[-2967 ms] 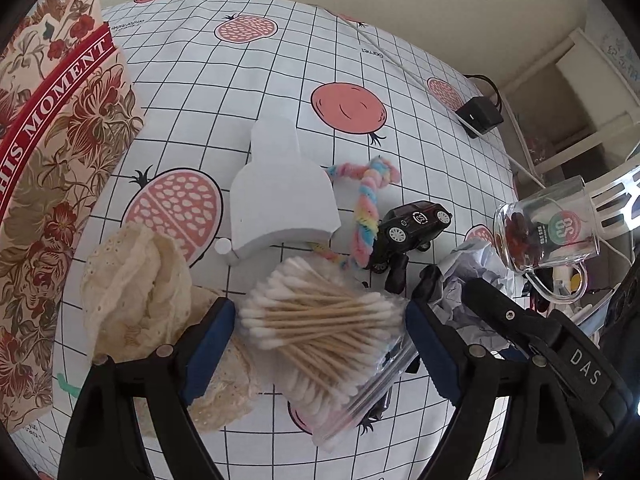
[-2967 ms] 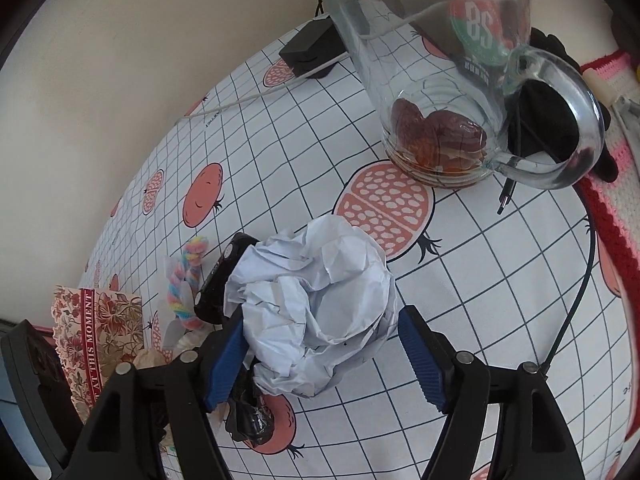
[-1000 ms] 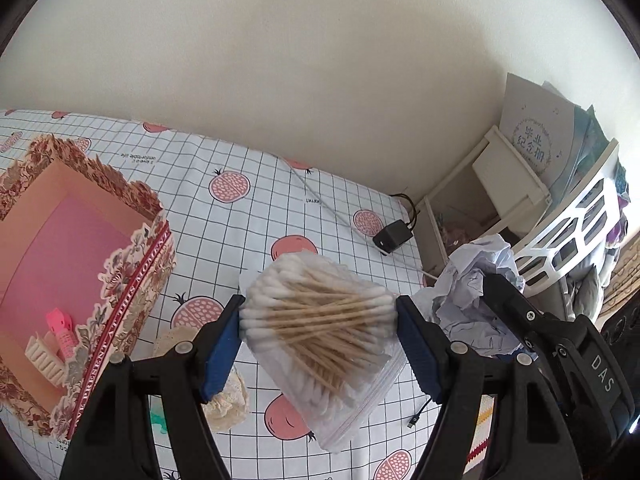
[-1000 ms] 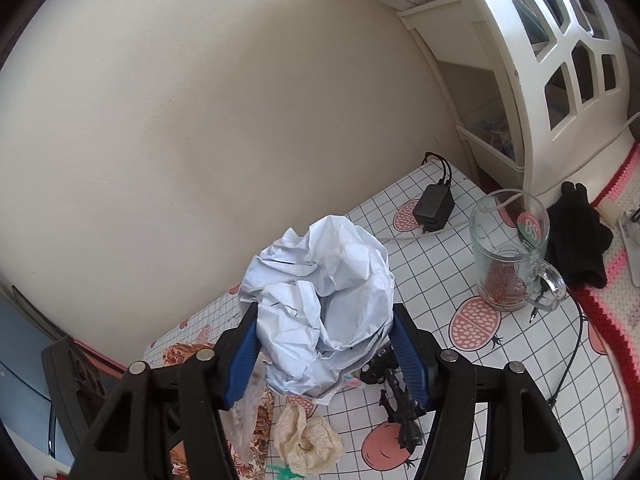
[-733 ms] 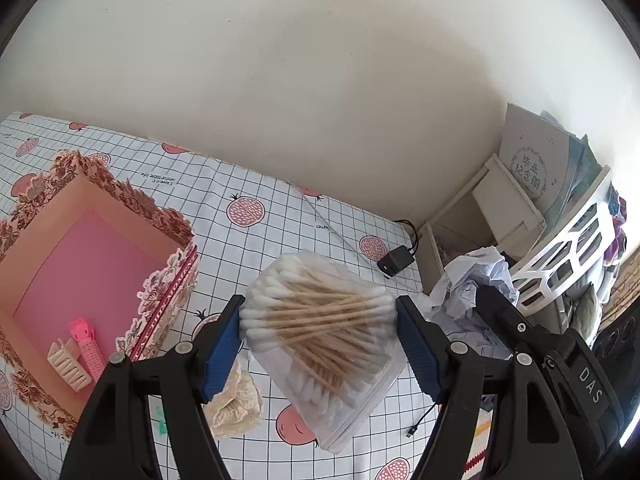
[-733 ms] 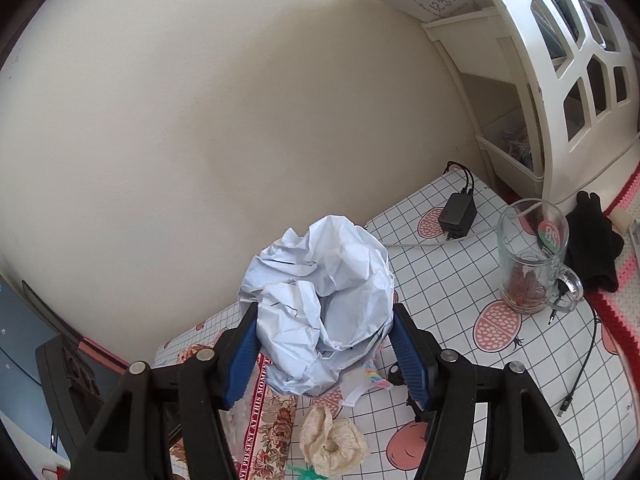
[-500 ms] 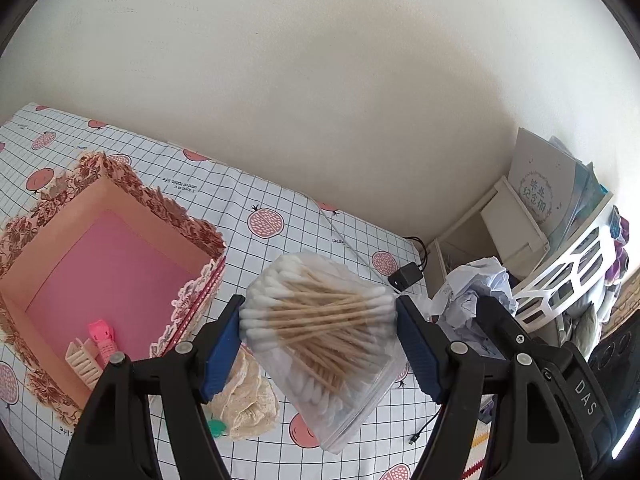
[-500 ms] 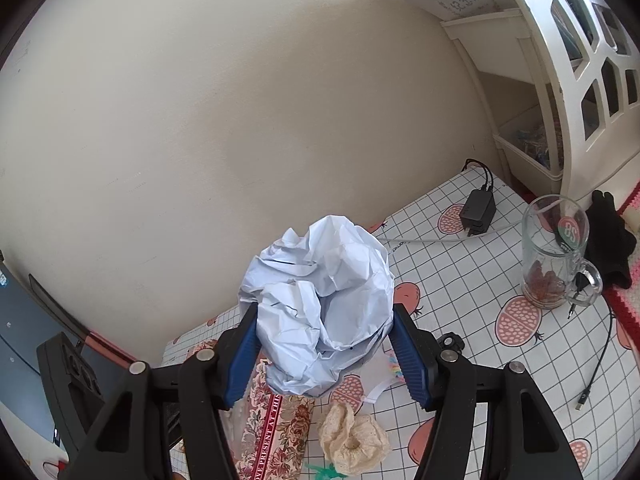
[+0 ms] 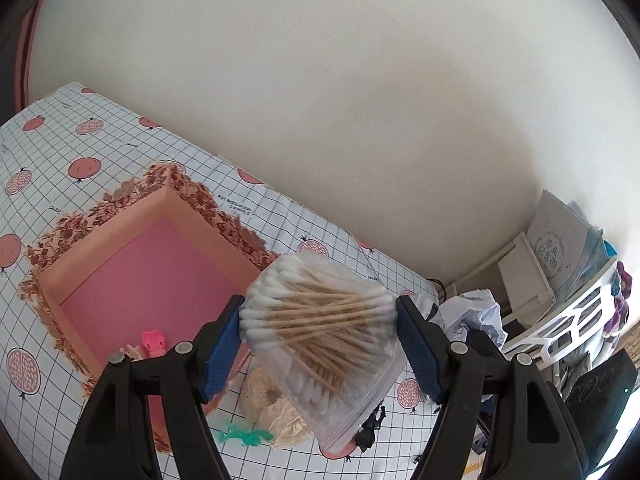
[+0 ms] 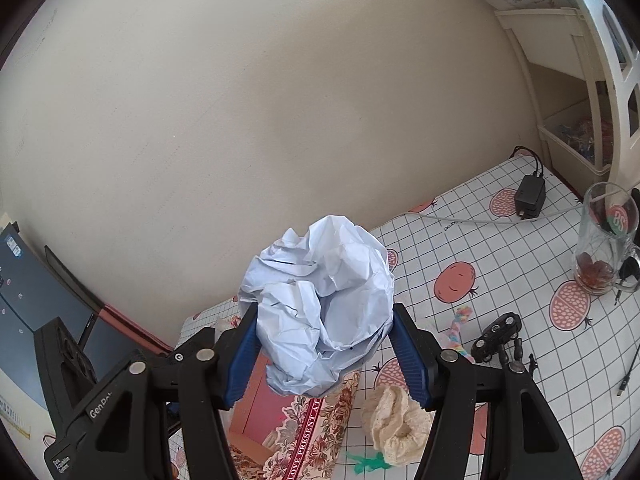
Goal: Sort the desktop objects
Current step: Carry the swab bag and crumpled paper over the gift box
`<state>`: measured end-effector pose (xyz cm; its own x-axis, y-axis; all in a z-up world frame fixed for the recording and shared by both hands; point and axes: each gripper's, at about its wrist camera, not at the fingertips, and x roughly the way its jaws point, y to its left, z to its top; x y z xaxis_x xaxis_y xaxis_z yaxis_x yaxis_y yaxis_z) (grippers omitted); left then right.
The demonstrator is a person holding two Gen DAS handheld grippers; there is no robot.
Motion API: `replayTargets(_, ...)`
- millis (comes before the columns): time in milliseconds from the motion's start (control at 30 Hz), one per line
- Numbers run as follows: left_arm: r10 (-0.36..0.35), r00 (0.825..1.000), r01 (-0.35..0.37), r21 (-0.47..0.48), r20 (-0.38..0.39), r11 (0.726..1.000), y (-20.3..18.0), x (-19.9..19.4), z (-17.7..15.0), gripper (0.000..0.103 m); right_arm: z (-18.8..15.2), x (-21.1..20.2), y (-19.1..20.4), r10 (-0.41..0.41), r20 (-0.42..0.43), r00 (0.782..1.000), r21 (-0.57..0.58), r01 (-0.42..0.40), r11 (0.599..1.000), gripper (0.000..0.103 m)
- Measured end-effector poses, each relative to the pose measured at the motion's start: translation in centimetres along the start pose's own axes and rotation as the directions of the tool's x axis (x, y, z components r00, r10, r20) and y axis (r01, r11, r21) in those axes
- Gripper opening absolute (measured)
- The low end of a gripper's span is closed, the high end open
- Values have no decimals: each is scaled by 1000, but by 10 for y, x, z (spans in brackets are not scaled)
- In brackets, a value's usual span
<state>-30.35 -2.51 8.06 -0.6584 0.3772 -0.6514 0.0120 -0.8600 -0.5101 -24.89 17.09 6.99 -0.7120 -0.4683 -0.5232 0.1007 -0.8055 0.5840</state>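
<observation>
Left wrist view: left hand-held gripper (image 9: 318, 344) clamps bag of cotton swabs (image 9: 320, 320) above floral box (image 9: 132, 264), right hand-held gripper (image 10: 322, 354) grips crumpled paper (image 10: 320, 312); advise centring swabs over box before release.

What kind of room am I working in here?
Probably a home bedroom or study corner: a desk under a fruit-print tablecloth, a white bookshelf against the wall, and a glass mug beside a charger.
</observation>
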Motion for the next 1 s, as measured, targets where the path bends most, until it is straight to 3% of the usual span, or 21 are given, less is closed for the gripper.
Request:
replayTargets(167,76,996,-73,-63,45,995,29,-11,12,75,-11,13,16,18,-28,999,-34,-19,999,66)
replayTargets(500,151,983,-135,-141,107,981,69,-44,26,75,-35,32,49,44,-80,996,-119,-54,991,66)
replayTargets(1000,195,976,-173,-206,92,963,100,-49,30,75,-68,56,81,66,-147,987,-211,-97,973,66)
